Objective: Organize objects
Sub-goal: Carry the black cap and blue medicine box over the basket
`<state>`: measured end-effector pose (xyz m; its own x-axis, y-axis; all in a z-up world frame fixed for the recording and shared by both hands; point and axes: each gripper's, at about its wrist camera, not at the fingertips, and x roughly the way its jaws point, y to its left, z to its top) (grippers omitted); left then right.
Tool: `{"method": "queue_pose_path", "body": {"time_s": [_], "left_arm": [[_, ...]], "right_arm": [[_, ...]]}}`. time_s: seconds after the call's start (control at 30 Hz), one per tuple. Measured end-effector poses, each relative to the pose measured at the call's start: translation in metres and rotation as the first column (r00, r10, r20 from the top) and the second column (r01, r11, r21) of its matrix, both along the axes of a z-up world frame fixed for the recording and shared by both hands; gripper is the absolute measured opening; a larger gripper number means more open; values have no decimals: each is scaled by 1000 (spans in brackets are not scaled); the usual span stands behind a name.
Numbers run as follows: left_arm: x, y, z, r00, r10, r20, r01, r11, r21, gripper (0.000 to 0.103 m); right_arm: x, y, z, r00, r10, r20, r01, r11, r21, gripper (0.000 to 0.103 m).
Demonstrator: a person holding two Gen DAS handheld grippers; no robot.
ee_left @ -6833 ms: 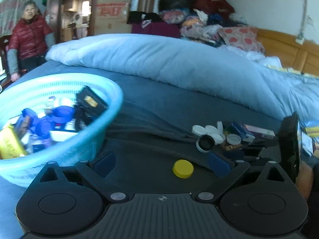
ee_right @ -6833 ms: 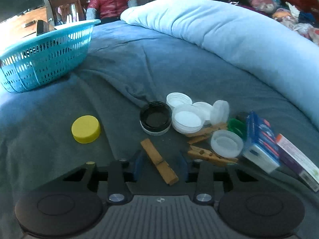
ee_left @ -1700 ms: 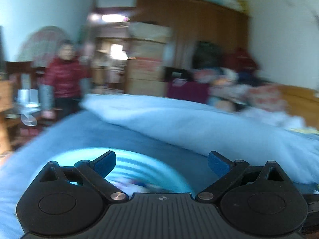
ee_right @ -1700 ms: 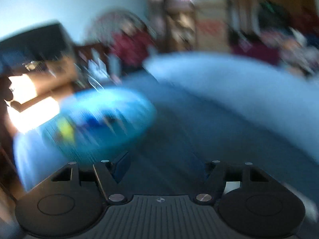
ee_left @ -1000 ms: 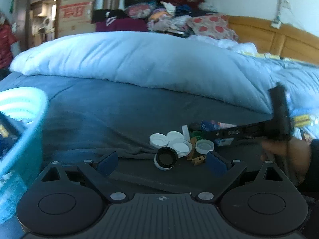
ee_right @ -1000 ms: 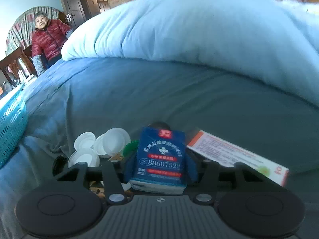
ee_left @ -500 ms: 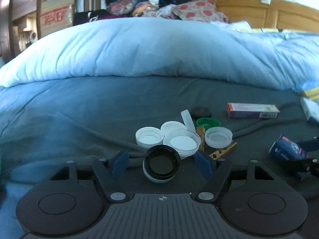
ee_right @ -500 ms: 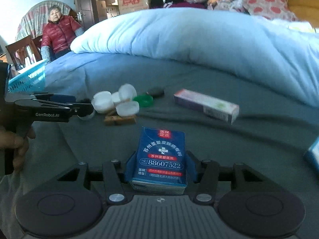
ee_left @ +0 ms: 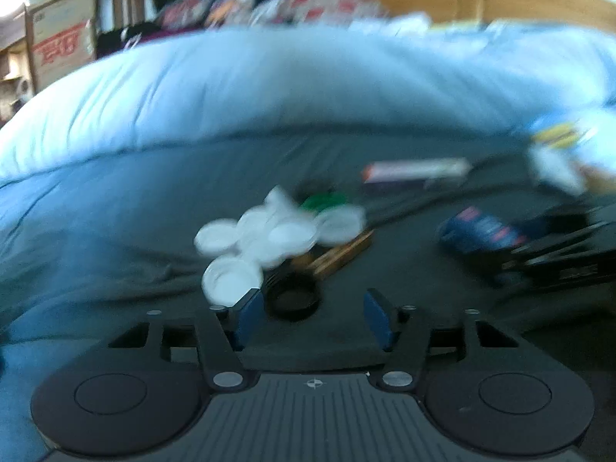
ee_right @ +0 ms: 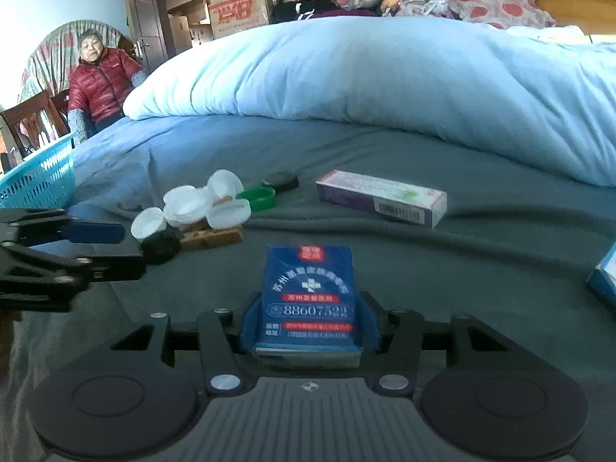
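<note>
My right gripper (ee_right: 308, 319) is shut on a blue tissue pack (ee_right: 308, 300) and holds it above the grey bedsheet; the pack also shows in the blurred left wrist view (ee_left: 481, 231). My left gripper (ee_left: 313, 315) is open, its pads either side of a black lid (ee_left: 293, 300) that lies between them near the left pad. From the right wrist view the left gripper (ee_right: 96, 246) is at the left, at the black lid (ee_right: 159, 246). Several white caps (ee_right: 192, 204), a green cap (ee_right: 258, 197) and wooden clothespins (ee_right: 211, 238) lie just beyond.
A long purple-and-white box (ee_right: 381, 197) lies on the sheet to the right. A turquoise basket (ee_right: 38, 177) stands at the far left. A light blue quilt (ee_right: 365, 84) is heaped behind. A person in red (ee_right: 100, 84) sits beyond the bed.
My left gripper has moved forward and right, so the black lid now lies near its left pad. My right gripper still holds the blue pack, nearly still.
</note>
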<state>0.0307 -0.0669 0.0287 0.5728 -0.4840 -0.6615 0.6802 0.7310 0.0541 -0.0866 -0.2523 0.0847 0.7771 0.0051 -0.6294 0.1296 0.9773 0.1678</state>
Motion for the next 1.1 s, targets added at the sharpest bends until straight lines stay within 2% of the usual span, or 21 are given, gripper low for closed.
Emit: {"method": "queue_pose_path", "body": {"time_s": [0.07, 0.23, 0.33, 0.37, 0.47, 0.63, 0.73, 0.83, 0.97, 1.1], "left_arm": [[9, 0, -4, 999, 37, -32, -37, 999, -4, 53], [15, -7, -8, 999, 50, -20, -50, 999, -20, 53], [13, -13, -7, 999, 48, -15, -48, 998, -30, 40], [11, -14, -4, 999, 51, -13, -52, 998, -38, 40], [2, -6, 18, 997, 80, 14, -79, 994, -78, 40], [-16, 29, 82, 980, 172, 105, -156, 977, -148, 40], [-27, 62, 122, 950, 268, 162, -236, 952, -193, 40], [-36, 97, 153, 905, 364, 220, -319, 923, -216, 40], [-34, 151, 185, 834, 500, 234, -444, 859, -254, 40], [-26, 202, 218, 765, 597, 242, -534, 798, -280, 40]], "right_arm": [[0, 0, 0, 1000, -1, 3, 1, 1000, 4, 55], [1, -1, -3, 1000, -2, 11, 1, 1000, 16, 55], [0, -1, -2, 1000, -2, 15, 2, 1000, 20, 54], [0, -1, -1, 1000, -1, 16, 1, 1000, 23, 54], [-3, 1, 8, 999, 0, 40, -1, 1000, 18, 54], [-5, 13, 38, 995, 29, 99, -29, 1000, 0, 54], [0, 30, 67, 987, 76, 145, -74, 997, -18, 54], [12, 55, 107, 968, 144, 208, -140, 989, -37, 54], [37, 95, 164, 926, 244, 287, -235, 970, -66, 54], [74, 137, 225, 886, 322, 334, -327, 944, -43, 54]]}}
